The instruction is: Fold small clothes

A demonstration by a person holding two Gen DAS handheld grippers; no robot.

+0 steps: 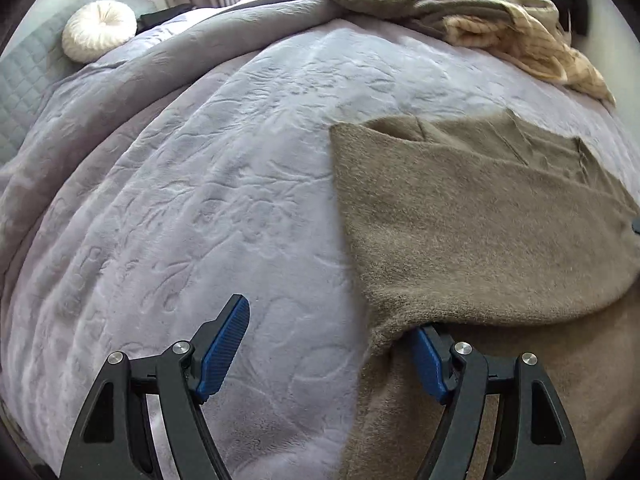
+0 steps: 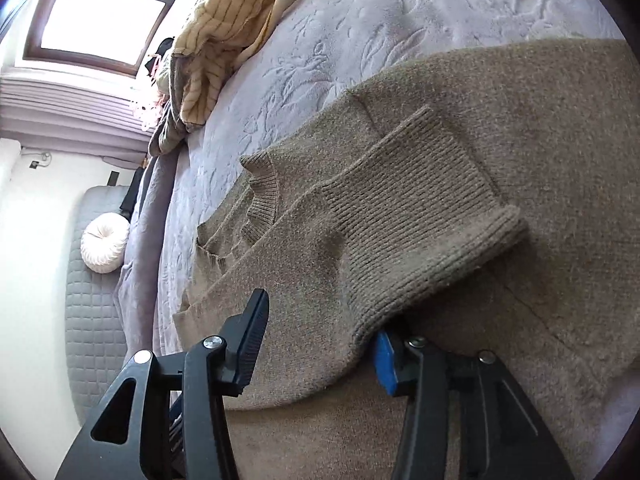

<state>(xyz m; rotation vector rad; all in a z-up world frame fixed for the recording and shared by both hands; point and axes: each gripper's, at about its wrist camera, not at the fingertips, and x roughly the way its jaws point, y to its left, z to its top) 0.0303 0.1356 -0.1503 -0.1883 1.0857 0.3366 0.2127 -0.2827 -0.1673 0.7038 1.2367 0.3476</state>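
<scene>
A taupe knit sweater point(image 1: 480, 224) lies partly folded on a lilac embossed bedspread point(image 1: 200, 200). My left gripper point(image 1: 332, 344) is open at the sweater's near left edge; its right finger sits under a fold of the knit and its left finger stands over the bedspread. In the right wrist view the sweater point(image 2: 400, 216) shows its ribbed collar and a ribbed cuff folded across the body. My right gripper point(image 2: 320, 344) is open, with sweater fabric draped between the fingers and over the right one.
A heap of cream striped and olive clothes point(image 1: 500, 28) lies at the far edge of the bed, also in the right wrist view point(image 2: 224, 44). A round white cushion point(image 1: 100, 34) rests by the grey quilted headboard point(image 1: 24, 92). A window point(image 2: 100, 12) is beyond.
</scene>
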